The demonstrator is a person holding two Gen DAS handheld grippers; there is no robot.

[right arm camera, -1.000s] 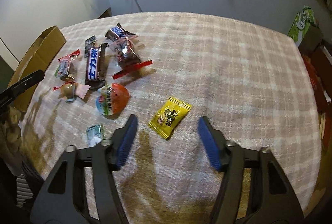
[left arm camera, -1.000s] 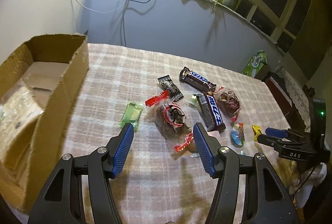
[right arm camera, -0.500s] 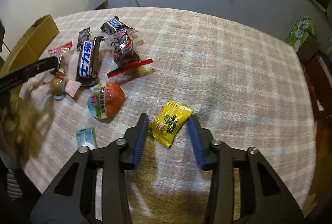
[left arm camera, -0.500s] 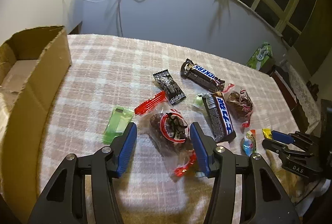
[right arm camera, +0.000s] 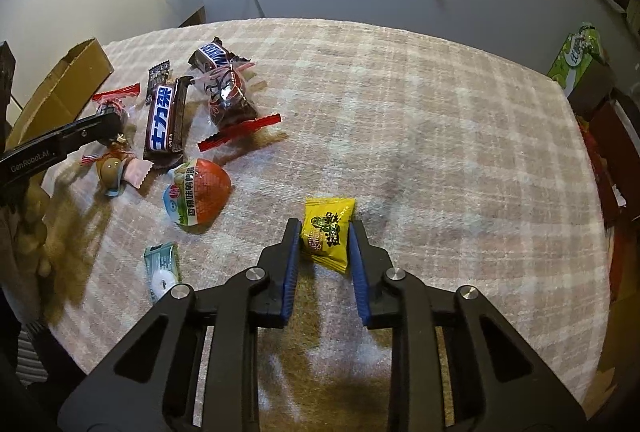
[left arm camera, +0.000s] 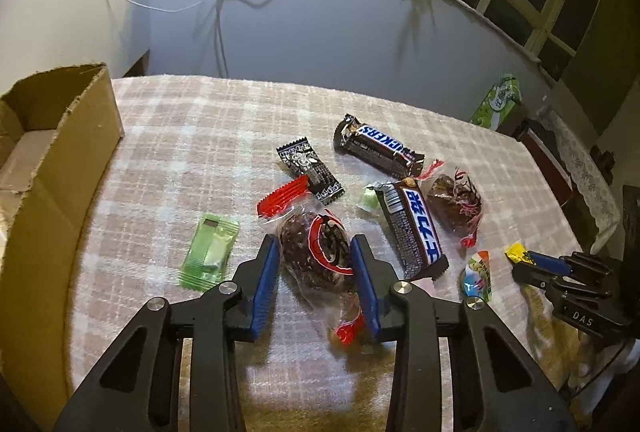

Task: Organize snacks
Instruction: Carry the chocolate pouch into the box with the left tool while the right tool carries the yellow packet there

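Left gripper (left arm camera: 314, 256) is low over the snack pile, jaws narrowed around the clear-wrapped dark snack with the red ring print (left arm camera: 316, 252). Blue pads sit flush on both sides of the wrapper; looks like a grip, snack resting on the tabletop (left arm camera: 200, 136). Its red crimped end (left arm camera: 284, 192) sticks out toward 11 o'clock.

Right gripper (right arm camera: 325, 238) is at the near centre of the cloth, jaws narrowed on the yellow candy packet (right arm camera: 327, 232). Pads touch both long edges; packet lies flat, far end pointing to 12 o'clock.

Around the left grip, left wrist view:
- green sachet (left arm camera: 209, 252) just beside, at 9 o'clock
- black-and-white patterned packet (left arm camera: 310, 171) at 12 o'clock, touching the red crimp
- Chinese-label Snickers bar (left arm camera: 414, 228) just beside, at 2 o'clock
- second Snickers bar (left arm camera: 378, 146) farther out at 1 o'clock
- another clear-wrapped dark snack (left arm camera: 456, 204) beyond the Chinese-label bar at 2 o'clock
- small red-twist candy (left arm camera: 346, 330) under the right-hand pad at 5 o'clock
- cardboard box (left arm camera: 60, 168), open top, at the tabletop's edge at 9–10 o'clock

Around the right grip, right wrist view:
- orange egg-shaped pack (right arm camera: 198, 196) near, at 10 o'clock
- pale blue mint packet (right arm camera: 162, 270) at 8 o'clock
- main pile well apart at 10–11 o'clock, with the left gripper's finger lying over it

Checked cloth covers the tabletop. Green carton (right arm camera: 576, 58) sits off the far right corner at 2 o'clock.
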